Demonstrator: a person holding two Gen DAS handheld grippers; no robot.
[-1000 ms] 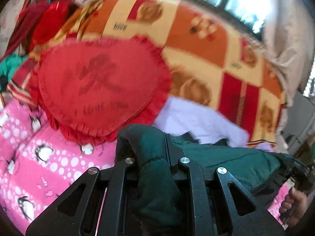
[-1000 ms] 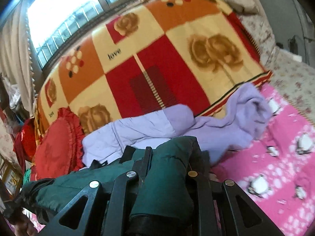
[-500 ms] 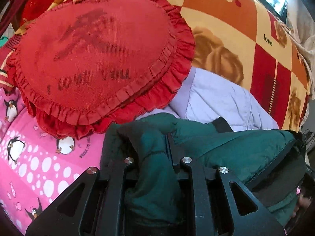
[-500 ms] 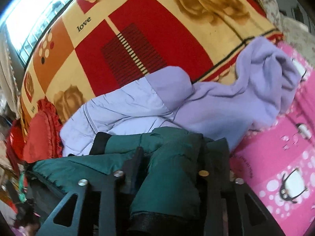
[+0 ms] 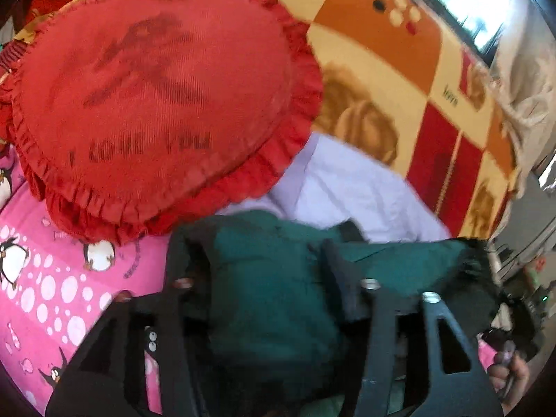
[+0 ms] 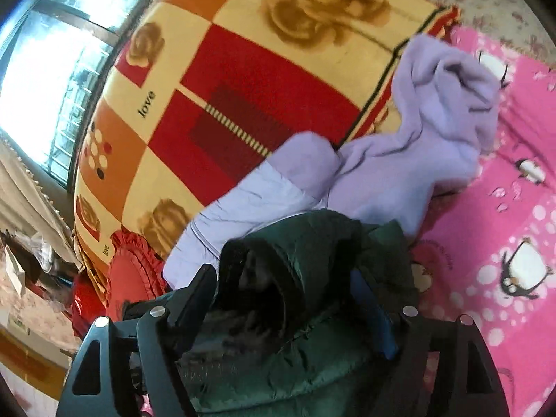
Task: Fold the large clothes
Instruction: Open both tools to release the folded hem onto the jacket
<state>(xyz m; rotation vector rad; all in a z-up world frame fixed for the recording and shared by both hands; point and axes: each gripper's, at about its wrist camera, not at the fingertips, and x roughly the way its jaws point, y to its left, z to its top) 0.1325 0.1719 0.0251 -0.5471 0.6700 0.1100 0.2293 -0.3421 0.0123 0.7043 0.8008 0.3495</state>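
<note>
from the left wrist view, the left gripper [image 5: 257, 267] has its fingers [image 5: 180, 257] spreading apart, with a thick bunch of the dark green jacket [image 5: 271, 278] still sitting between them; the cloth looks slack there rather than pinched, so i'd say it is being let go. the jacket lies on the pink penguin bedsheet [image 5: 52, 285], its far edge just under the frilled red heart pillow [image 5: 156, 104] and touching the lilac jacket [image 5: 347, 187] behind it. a hand [image 5: 510, 375] shows at the lower right edge.

from the right wrist view, the right gripper [image 6: 288, 295] is also opening, fingers [image 6: 194, 299] well apart, and a rounded fold of the green jacket bulges up between them without being squeezed. the lilac garment sprawls loose toward the patchwork blanket [image 6: 243, 69].

my guess is that one fold of the green jacket has just been laid down and both ends are being released. it looks bunched and puffy, not flat, so it probably wants smoothing or another fold. the lilac one looks unfolded, so a fair share of the work seems left.
</note>
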